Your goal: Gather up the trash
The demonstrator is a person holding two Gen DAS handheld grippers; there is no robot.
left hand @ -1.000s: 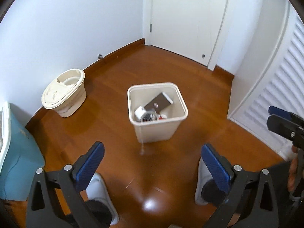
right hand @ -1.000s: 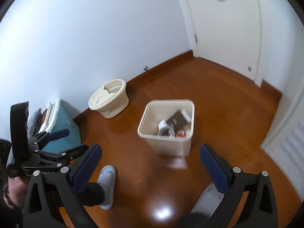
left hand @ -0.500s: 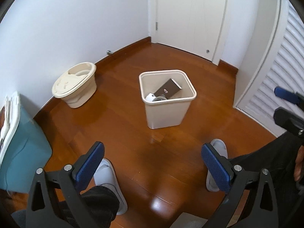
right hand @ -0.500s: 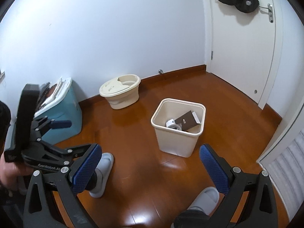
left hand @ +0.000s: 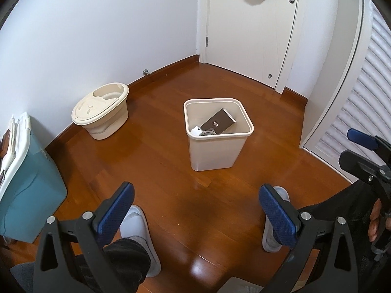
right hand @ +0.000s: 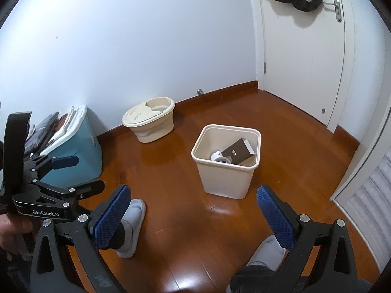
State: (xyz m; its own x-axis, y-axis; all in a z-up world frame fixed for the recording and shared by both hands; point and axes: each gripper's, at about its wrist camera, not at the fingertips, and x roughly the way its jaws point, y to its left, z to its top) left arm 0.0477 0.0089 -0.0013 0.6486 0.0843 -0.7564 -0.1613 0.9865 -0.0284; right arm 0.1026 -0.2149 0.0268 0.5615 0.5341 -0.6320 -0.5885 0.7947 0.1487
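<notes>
A cream square waste bin (left hand: 217,151) stands on the wooden floor, also in the right wrist view (right hand: 226,178). Inside it lie a dark brown box (left hand: 218,122) and a white roll-like item (left hand: 196,131); the box also shows in the right wrist view (right hand: 235,151). My left gripper (left hand: 195,213) is open and empty, held back from the bin above the floor. My right gripper (right hand: 191,216) is open and empty, also back from the bin. Each gripper shows at the edge of the other's view.
A cream round lidded bucket (left hand: 101,111) stands by the wall at left. A teal storage box (left hand: 27,190) with papers on top is at far left. A white door (left hand: 251,29) with a dark bag hung on it is behind. Louvred doors (left hand: 361,92) are at right. The person's slippered feet (left hand: 139,229) are below.
Both grippers have drawn back and risen away from the bin, so it looks smaller and farther. The view tilted up to show more wall and door. Jaws stayed open.
</notes>
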